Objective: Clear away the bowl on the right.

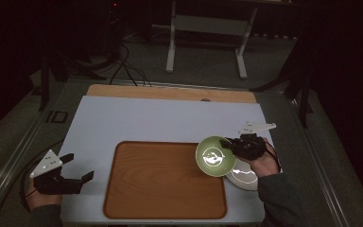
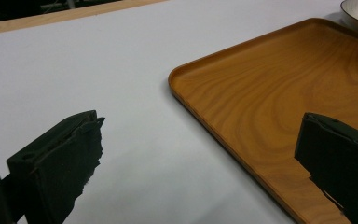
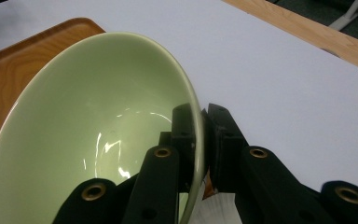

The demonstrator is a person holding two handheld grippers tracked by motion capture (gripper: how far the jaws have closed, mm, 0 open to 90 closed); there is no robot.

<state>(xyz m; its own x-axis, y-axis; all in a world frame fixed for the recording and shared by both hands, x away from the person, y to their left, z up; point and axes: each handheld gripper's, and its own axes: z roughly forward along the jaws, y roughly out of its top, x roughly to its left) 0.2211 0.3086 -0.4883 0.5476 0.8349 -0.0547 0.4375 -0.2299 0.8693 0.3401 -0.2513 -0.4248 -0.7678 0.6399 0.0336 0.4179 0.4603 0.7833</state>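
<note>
High view: right hand-held gripper (image 1: 228, 143) pinching green bowl (image 1: 213, 156) hides white dish (image 1: 246, 178); left hand-held gripper (image 1: 78, 167) gapes.

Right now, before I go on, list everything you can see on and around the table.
green bowl: one, pale green, held at its rim over the tray's right edge, tilted.
white dish: one, white, on the mat just right of the tray, partly under the bowl.
wooden tray: one, brown wood, centre of the mat, bare.
mat: one, white, covering most of the table.
table: one, wood edge showing at the far side.
metal stand: one, pale, on the floor beyond the table.
cables: several, black, on the floor at far left.
left gripper: black, jaws apart, over the mat left of the tray.
right gripper: black, jaws pinching the bowl's rim.
</note>
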